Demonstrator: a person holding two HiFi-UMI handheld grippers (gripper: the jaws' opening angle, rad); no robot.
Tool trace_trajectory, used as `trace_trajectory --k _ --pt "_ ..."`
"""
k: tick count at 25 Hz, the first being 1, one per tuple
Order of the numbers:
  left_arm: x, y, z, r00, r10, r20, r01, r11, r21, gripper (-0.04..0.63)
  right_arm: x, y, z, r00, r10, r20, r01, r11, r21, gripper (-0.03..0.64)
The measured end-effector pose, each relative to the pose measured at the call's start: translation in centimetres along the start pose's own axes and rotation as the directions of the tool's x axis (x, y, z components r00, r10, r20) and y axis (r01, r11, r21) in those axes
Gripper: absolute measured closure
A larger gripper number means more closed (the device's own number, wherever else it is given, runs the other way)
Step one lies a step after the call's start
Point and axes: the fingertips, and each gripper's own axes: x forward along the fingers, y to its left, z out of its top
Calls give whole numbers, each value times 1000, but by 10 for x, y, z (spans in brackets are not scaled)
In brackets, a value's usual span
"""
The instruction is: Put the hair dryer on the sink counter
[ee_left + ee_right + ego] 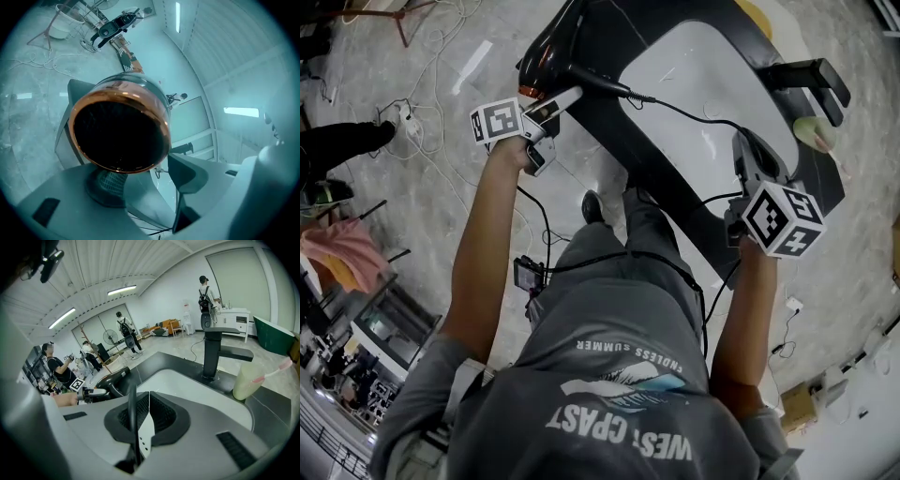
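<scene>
The black hair dryer (548, 52) with a copper ring at its end lies at the left end of the black sink counter (647, 178). In the left gripper view its round end (119, 126) fills the space between the jaws. My left gripper (562, 98) (145, 178) stands open around it, and the right pad is apart from it. The dryer's black cord (675, 108) runs across the white basin (703, 84) to my right gripper (748, 150) (147, 411). That gripper is shut on the cord (132, 408). The dryer (112, 378) also shows in the right gripper view.
A black faucet (213, 350) stands behind the basin. A pale cup with a pink toothbrush (246, 380) is at its right. Loose cables (422, 112) lie on the floor to the left. Several people stand in the room behind.
</scene>
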Motion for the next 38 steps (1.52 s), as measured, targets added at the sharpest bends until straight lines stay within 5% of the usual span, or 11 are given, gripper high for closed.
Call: trace_trajectory --k 17,25,33,38 --pt "-23 -19 -15 999 -27 -24 28 999 34 330 4 -24 -40 991 -64 -114 66 998 17 580" --pt "-48 -36 -22 998 -53 -19 54 997 62 385 4 -46 -66 978 -127 -167 139 989 59 442" --pt "-86 -80 -23 991 -137 -12 137 977 165 509 -14 -53 -74 968 -177 -178 193 979 71 342" --pt "-108 -113 -28 990 -136 -48 144 935 323 535 -28 -48 -74 968 -193 -162 206 976 67 341"
